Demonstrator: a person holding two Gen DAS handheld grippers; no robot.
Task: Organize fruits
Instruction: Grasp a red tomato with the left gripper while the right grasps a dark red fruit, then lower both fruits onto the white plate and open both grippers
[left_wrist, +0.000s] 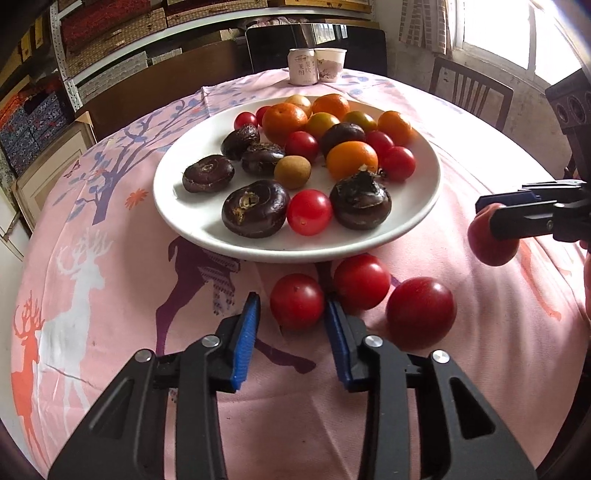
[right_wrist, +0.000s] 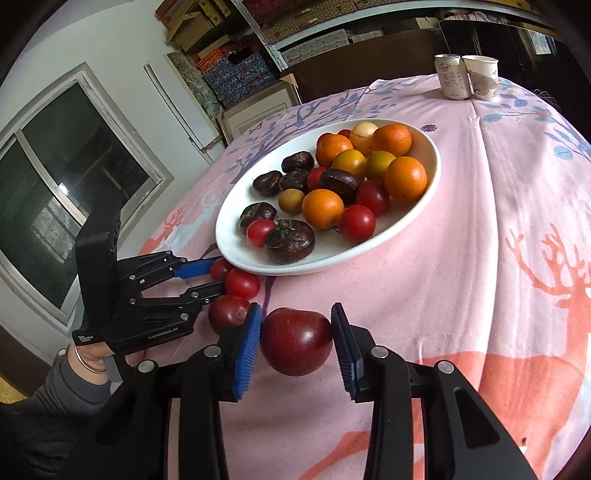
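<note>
While right claw (right_wrist: 296, 326) clenches plum (right_wrist: 295, 343), left claw (left_wrist: 291, 306) (marked GenRobot.AI) straddles tomato (left_wrist: 297, 301), unclenched.

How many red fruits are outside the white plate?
4 red fruits: one between the left gripper's fingers, two right of it, a darker one clamped in the right gripper. The plate may hide others.

A home dining room — clothed table (left_wrist: 110, 258), chair (left_wrist: 476, 88), stacked boxes (right_wrist: 236, 74).
</note>
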